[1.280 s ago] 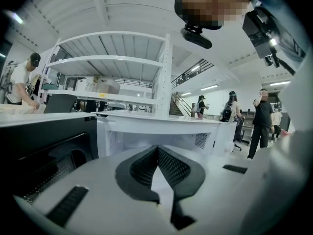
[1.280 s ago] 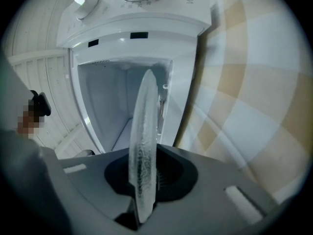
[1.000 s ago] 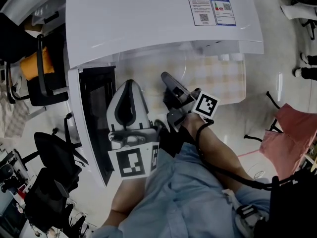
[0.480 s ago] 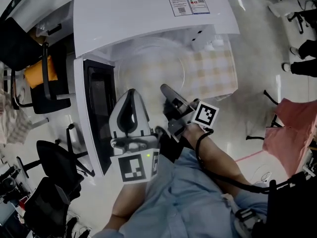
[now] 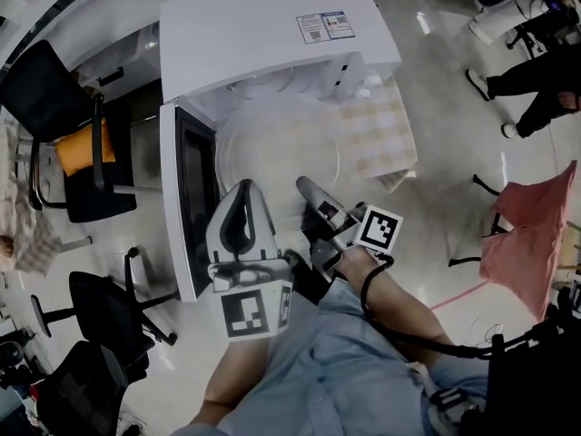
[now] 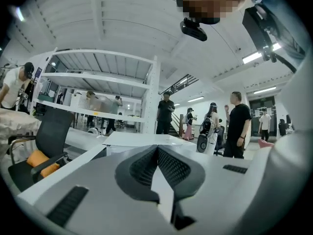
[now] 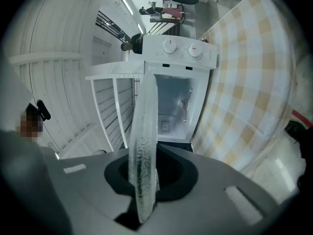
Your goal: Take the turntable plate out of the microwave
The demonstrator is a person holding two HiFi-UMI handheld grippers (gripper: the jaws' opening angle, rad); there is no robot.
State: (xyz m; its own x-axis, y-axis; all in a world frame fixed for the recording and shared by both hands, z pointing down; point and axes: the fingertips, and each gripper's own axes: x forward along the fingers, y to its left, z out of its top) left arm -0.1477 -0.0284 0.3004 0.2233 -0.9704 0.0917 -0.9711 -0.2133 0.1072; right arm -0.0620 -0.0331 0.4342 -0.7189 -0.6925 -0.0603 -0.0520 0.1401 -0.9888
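At the far left stand a black chair with an orange cushion (image 5: 77,143) and nearer, darker chairs (image 5: 100,307) cut off by the frame edge. Next comes the open door (image 5: 191,198) of the white microwave (image 5: 272,34), swung out to the left. From the head view the microwave's own top hides its inside; only the right gripper view looks into the bare cavity (image 7: 173,111). The left tongs (image 5: 241,193) are pressed together with nothing between them, their tips just at the near rim of the plate (image 5: 281,148); whether they touch it cannot be made out. The plate is clear glass, so its outline is faint against the pale floor. It hangs in the air just in front of the microwave's mouth, its near edge partly hidden behind both tongs. The right tongs (image 5: 305,187) pinch that near rim, and in their own view the plate (image 7: 144,131) shows edge-on as a thick ribbed band between the pads (image 7: 168,173). To the right lies a checked cloth (image 5: 381,130), which the plate's right side overlaps. The person's arms and blue shirt (image 5: 336,371) block the near floor. Farther right are people's legs (image 5: 536,80), cut off, and a pink cloth (image 5: 526,243).
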